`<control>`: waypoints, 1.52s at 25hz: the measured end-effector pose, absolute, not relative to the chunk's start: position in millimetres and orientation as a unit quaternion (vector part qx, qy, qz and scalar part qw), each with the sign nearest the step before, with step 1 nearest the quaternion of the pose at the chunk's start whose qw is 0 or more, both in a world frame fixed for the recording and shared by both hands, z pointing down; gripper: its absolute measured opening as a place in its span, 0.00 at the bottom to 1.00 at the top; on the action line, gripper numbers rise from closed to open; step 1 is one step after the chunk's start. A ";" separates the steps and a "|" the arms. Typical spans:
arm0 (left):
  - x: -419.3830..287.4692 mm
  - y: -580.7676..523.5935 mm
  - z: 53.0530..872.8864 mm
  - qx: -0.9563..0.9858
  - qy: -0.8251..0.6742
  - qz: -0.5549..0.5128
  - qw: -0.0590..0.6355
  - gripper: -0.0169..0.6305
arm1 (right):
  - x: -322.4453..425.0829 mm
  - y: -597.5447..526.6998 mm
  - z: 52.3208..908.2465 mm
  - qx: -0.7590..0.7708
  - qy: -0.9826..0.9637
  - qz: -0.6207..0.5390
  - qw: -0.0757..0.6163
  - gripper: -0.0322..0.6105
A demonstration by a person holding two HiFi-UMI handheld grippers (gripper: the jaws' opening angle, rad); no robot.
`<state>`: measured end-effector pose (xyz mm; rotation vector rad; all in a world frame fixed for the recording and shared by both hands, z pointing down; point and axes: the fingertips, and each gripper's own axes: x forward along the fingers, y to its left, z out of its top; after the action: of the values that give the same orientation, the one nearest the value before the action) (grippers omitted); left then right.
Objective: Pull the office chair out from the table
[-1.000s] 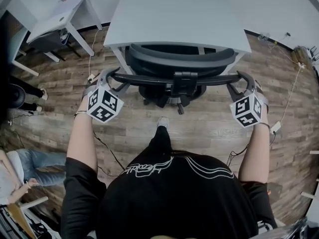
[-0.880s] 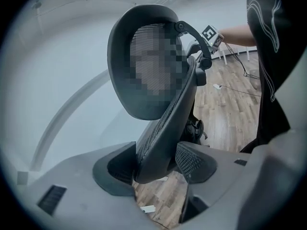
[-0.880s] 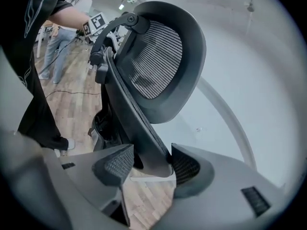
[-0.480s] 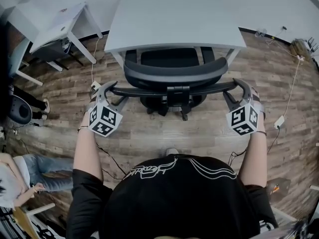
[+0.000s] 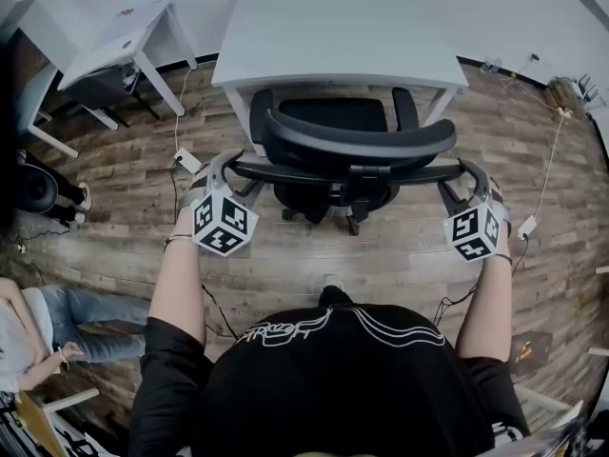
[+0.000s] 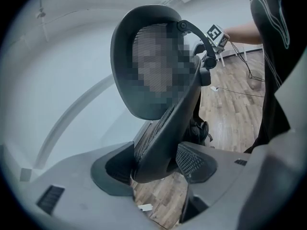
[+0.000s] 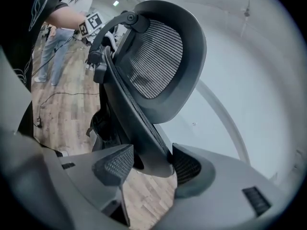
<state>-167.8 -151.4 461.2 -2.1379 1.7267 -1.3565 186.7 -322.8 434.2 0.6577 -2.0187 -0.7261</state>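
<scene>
Mesh backrest [image 5: 295, 172] pinched in left tool [image 5: 226, 165] and right tool [image 5: 466, 174], have drawn office chair [image 5: 333, 114] farther from desk [image 5: 333, 27]; seat mostly clear.

office: white table [image 5: 338, 27], office chair [image 5: 357, 136]

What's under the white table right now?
The office chair has only its seat front and armrest tips under the table edge, it seems; a table leg shows on each side. The tabletop hides anything further in.
</scene>
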 end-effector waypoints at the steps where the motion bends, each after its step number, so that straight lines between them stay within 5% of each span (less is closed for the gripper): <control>1: -166.6 -147.6 460.7 -0.697 0.562 -0.442 0.039 0.41 | 188.4 -317.7 433.8 0.267 -0.809 -0.290 0.435 0.47; 28: -129.3 -42.2 454.0 -0.734 0.547 -0.397 0.060 0.47 | 245.8 -196.1 433.1 0.401 -0.726 -0.289 0.478 0.49; 38: -119.7 36.0 428.0 -0.777 0.569 -0.269 0.003 0.48 | 228.1 -75.2 400.5 0.393 -0.868 -0.053 0.300 0.49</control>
<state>-119.7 36.0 428.0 -2.4372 1.7846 -0.8446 228.1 -75.2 400.5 1.0426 -2.3031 -0.1418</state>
